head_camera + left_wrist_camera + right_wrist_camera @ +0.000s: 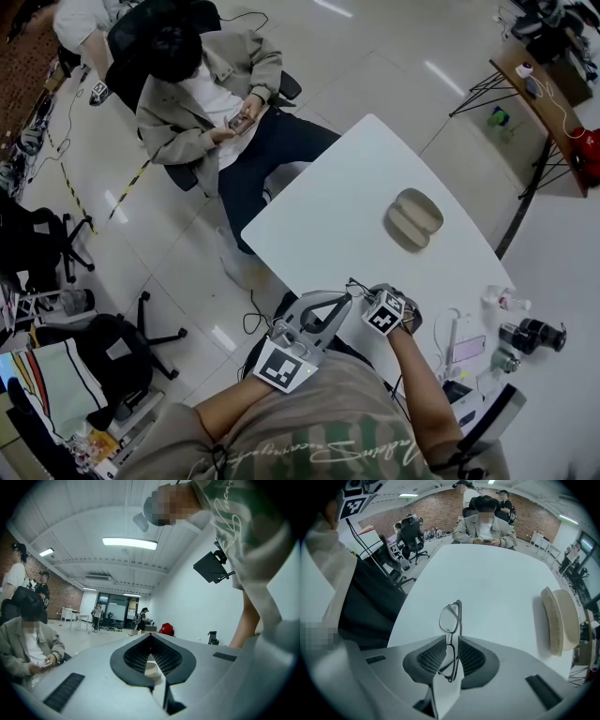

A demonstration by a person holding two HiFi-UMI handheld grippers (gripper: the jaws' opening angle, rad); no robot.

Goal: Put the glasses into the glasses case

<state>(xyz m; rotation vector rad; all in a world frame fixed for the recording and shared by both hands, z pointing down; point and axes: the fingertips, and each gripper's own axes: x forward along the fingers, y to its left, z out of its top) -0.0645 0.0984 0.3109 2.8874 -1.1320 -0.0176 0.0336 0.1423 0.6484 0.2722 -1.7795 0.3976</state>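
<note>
Right gripper view: fingers [429, 660] clamp glasses [451, 618]

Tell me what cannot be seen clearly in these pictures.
- Glasses: head view, too small to tell from the right hand-held gripper.
- Case inside: right gripper view, seen edge-on.
- Table: left gripper view, mostly hidden by the left hand-held gripper.

Bright, even light falls from ceiling strip lamps [130, 543], which glare in streaks on the glossy floor [375, 66]. The white bench [337, 225] is nearly washed out; the glasses case [413, 219] throws a faint shadow. Both gripper views bulge and darken at the edges; near jaws look soft.
</note>
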